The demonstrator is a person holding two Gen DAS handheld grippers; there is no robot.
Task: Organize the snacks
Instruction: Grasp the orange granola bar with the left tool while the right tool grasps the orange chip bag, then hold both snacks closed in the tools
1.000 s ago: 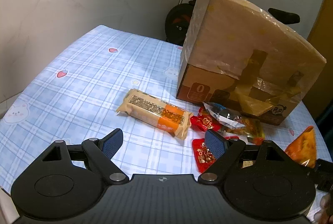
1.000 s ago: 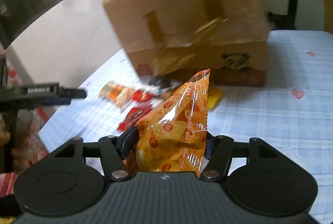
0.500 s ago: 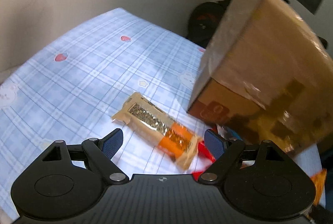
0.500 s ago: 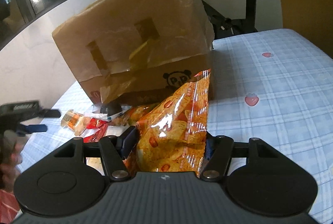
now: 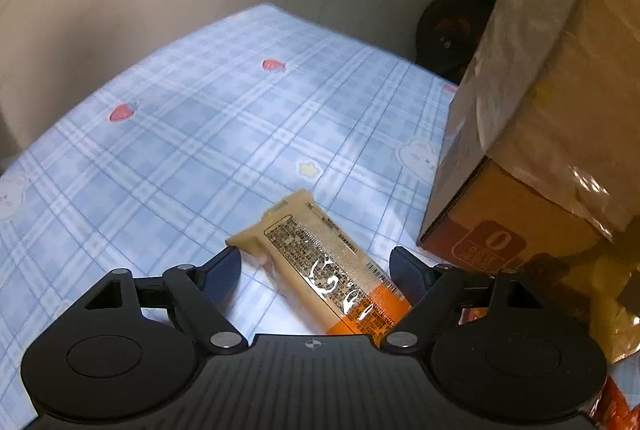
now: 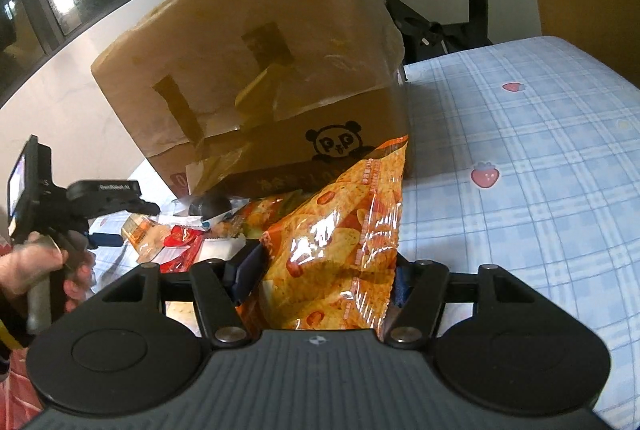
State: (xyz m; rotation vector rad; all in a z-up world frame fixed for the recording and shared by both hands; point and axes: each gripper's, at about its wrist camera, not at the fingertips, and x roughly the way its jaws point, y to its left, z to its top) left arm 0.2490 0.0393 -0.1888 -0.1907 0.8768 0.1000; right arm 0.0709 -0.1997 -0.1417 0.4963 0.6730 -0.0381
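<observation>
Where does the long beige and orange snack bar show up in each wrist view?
Left wrist: beige and orange snack bar, bottom centre, on the cloth between the closing left tongs.
Right wrist: left of centre, partly hidden among red packets.
Shared landmark: cardboard box.

The surface point(image 5: 208, 118) is covered by a pale blue plaid cloth printed with small red strawberries, white rabbits and a yellow star. A big cardboard box point(image 5: 532, 118), partly wrapped in clear film, stands on it at the right of the left wrist view. Just left of the box base, at lower centre, a long beige and orange snack packet point(image 5: 320, 262) lies flat. In the right wrist view, a heap of small red and mixed snack packets point(image 6: 188, 238) lies at the box front, at centre left.
</observation>
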